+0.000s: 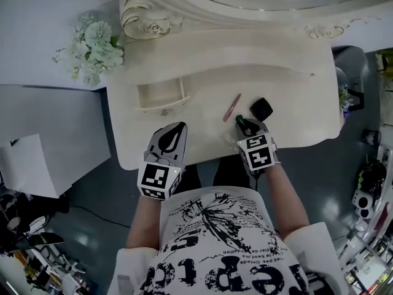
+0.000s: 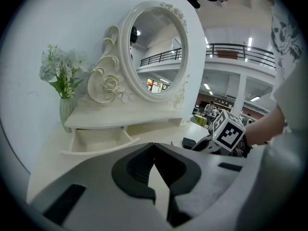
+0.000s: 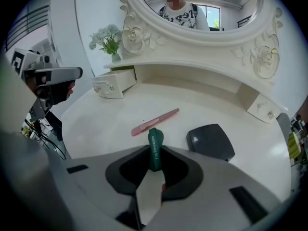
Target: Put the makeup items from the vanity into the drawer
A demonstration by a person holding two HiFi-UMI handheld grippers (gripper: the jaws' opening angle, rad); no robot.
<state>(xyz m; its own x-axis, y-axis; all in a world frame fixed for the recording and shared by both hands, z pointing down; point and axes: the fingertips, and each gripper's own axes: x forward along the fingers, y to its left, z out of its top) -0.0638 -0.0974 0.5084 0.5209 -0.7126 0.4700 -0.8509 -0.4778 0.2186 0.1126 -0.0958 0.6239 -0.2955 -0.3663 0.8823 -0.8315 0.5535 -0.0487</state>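
Jaws of the right gripper (image 3: 155,148) are clamped on a dark green, flat-ended plastic tube with white lettering (image 3: 154,150), which stands up between their tips. The left gripper (image 2: 154,146) has its jaws closed on each other with nothing between them.

Both grippers are over the front edge of the cream-white carved wooden vanity (image 1: 202,82), the left one towards the left front corner and the right one towards the right. A large oval mirror in a scrolled cream frame (image 3: 202,6) rises along the back edge above a raised shelf. Under the left end of that shelf, a small cream drawer with a knob front (image 1: 161,96) is pulled out and looks empty. White flowers in a clear glass vase (image 2: 61,81) stand at the back left corner.

On the right half of the surface, near the front edge, a black square compact (image 3: 211,141) lies flat and closed. A slim pink pencil (image 3: 155,121) lies just to its left, apart from it, angled towards the back. The held tube is just in front of these two, well apart from the drawer.
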